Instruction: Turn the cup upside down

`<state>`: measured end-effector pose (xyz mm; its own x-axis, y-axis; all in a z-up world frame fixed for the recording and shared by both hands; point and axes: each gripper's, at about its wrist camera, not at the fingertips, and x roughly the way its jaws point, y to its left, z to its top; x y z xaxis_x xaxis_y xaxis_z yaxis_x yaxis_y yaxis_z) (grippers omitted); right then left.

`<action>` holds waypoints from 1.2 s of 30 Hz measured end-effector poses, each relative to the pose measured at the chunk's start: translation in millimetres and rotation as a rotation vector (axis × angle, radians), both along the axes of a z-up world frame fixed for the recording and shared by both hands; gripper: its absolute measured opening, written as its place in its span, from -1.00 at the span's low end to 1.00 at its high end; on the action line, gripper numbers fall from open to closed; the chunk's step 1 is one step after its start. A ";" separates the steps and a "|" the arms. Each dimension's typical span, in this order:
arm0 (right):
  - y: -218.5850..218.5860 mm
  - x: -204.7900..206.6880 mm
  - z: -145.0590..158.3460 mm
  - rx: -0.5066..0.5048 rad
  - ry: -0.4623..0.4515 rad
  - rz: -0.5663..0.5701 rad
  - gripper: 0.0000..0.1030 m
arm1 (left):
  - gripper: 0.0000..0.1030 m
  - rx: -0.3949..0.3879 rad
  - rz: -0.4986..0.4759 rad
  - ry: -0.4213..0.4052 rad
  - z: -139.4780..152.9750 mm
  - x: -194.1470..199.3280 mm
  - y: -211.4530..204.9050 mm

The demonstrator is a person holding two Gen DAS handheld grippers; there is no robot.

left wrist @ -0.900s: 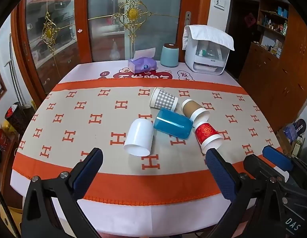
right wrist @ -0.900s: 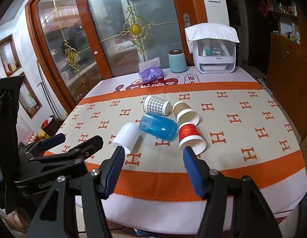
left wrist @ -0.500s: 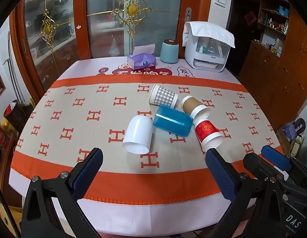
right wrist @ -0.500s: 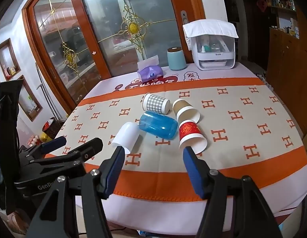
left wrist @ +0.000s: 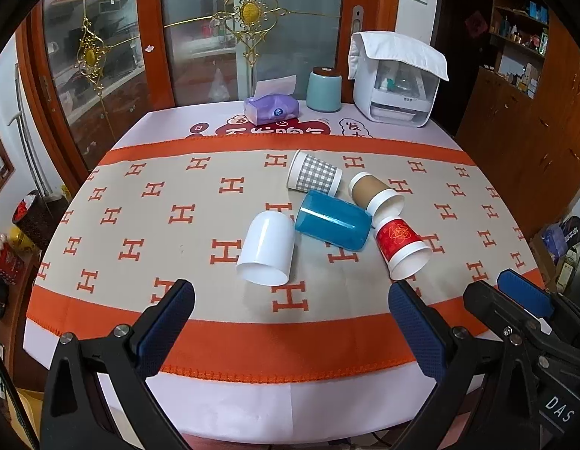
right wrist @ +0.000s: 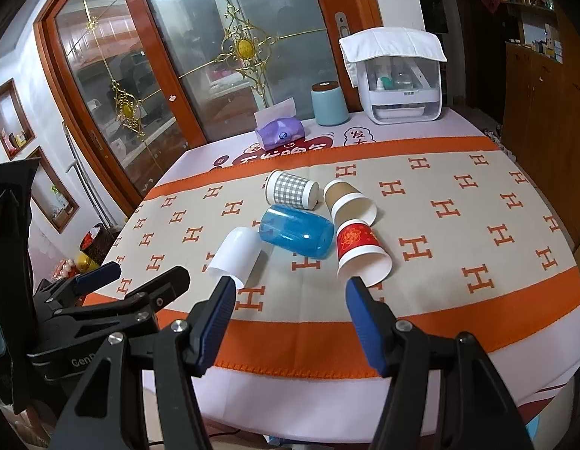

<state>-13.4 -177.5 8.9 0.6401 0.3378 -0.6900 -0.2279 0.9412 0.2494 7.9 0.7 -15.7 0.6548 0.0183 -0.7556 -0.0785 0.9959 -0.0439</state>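
Five cups lie toppled together on the worktop (left wrist: 140, 232): white cup (left wrist: 267, 249), translucent blue cup (left wrist: 333, 225), red paper cup (left wrist: 400, 247), brown cup (left wrist: 374, 193), checked cup (left wrist: 316, 176). Left hand-held gripper (left wrist: 290, 311) and right hand-held gripper (right wrist: 290, 300) both released, empty.

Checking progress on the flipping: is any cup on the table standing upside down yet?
No: the white plastic cup, blue translucent cup and three paper cups all lie on their sides.

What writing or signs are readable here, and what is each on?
"DAS": right tool's body.
"Gen", rest hidden: left tool's body.
"H", repeated: table runner.
"发", partly cut off: tablecloth.
Red cup emblem, tissue pack logo, white appliance label: unreadable.
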 end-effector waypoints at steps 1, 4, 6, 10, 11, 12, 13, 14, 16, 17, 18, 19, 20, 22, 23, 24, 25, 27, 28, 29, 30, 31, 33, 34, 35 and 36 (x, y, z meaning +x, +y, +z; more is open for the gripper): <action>0.1 0.0 -0.3 0.001 0.002 0.000 0.19 | 0.99 0.000 0.001 0.000 0.0 -0.1 0.2; 0.0 0.0 -0.3 -0.002 -0.001 -0.001 0.19 | 0.99 0.001 0.000 0.000 -0.5 -0.7 0.2; 0.2 0.6 -0.2 -0.001 -0.001 -0.001 0.19 | 0.99 -0.005 -0.003 0.002 -0.8 -1.1 0.7; 1.1 0.5 0.4 -0.004 -0.005 0.001 0.19 | 0.98 -0.023 -0.007 0.009 -0.5 0.2 3.0; 1.5 0.2 0.7 -0.007 -0.007 0.001 0.19 | 0.98 -0.027 -0.006 0.009 -0.5 0.2 3.7; 1.9 -0.2 0.8 -0.009 -0.010 0.001 0.19 | 0.98 -0.033 -0.007 0.009 -0.8 -0.6 4.8; 2.4 -0.1 1.1 -0.011 -0.011 0.002 0.19 | 0.98 -0.035 -0.006 0.010 -0.2 0.9 4.3; 3.4 -0.2 1.9 -0.012 -0.011 0.002 0.19 | 0.98 -0.037 -0.005 0.011 -0.2 0.8 4.6; 3.6 -0.1 2.3 -0.010 -0.010 0.002 0.19 | 0.99 -0.037 -0.004 0.014 -0.1 0.7 5.2; 4.0 -0.4 2.1 -0.009 -0.009 0.003 0.19 | 0.99 -0.034 -0.003 0.014 0.6 0.9 5.0; 4.9 -0.6 3.4 -0.009 -0.008 0.003 0.19 | 0.99 -0.027 -0.001 0.012 1.3 0.4 4.8; 4.9 -0.5 3.4 -0.010 -0.009 0.003 0.19 | 0.99 -0.018 0.002 0.009 2.5 0.3 4.4; 5.4 -1.1 3.5 -0.010 -0.009 0.004 0.19 | 0.99 -0.010 0.004 0.006 3.3 0.1 4.1; 5.4 -1.2 3.3 -0.009 -0.011 0.004 0.19 | 0.99 -0.004 0.005 0.002 5.1 0.0 4.3; 5.2 -0.7 3.3 -0.011 -0.010 0.003 0.19 | 0.99 -0.008 0.004 0.002 5.3 0.1 4.8; 4.7 -0.4 3.4 -0.011 -0.009 0.002 0.19 | 0.99 -0.015 0.003 0.005 5.1 0.6 5.9; 5.0 -0.7 3.1 -0.010 -0.008 0.003 0.19 | 0.99 -0.022 0.002 0.009 4.7 0.8 7.1; 5.8 -0.7 4.0 -0.009 -0.008 0.004 0.19 | 0.99 -0.032 0.001 0.015 4.1 1.2 8.3; 6.2 -1.0 4.0 -0.008 -0.008 0.005 0.19 | 0.99 -0.036 0.000 0.016 4.0 1.2 8.8; 6.0 -0.9 3.7 -0.008 -0.008 0.005 0.19 | 0.99 -0.038 0.000 0.015 4.2 1.1 9.1; 6.7 -1.0 3.6 -0.007 -0.006 0.006 0.19 | 0.99 -0.040 0.000 0.014 4.5 0.6 9.3; 8.1 -1.2 4.0 -0.006 -0.005 0.007 0.19 | 0.99 -0.041 0.001 0.012 4.5 -0.3 9.2; 9.8 -1.8 4.1 -0.002 -0.003 0.010 0.19 | 0.99 -0.040 0.003 0.009 5.3 -1.1 9.1; 10.3 -2.5 4.4 -0.001 -0.003 0.011 0.19 | 0.99 -0.039 0.003 0.007 5.4 -2.0 9.0; 10.3 -2.3 4.6 -0.001 -0.004 0.011 0.19 | 0.99 -0.037 0.004 0.006 5.6 -2.0 8.6; 10.0 -1.8 4.7 0.000 -0.004 0.011 0.19 | 0.99 -0.036 0.004 0.005 6.0 -2.4 8.5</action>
<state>-15.1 -167.5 13.6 0.6389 0.3454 -0.6874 -0.2395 0.9384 0.2489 5.4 9.2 -9.7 0.6507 -0.0061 -0.7593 -0.0830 0.9934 -0.0791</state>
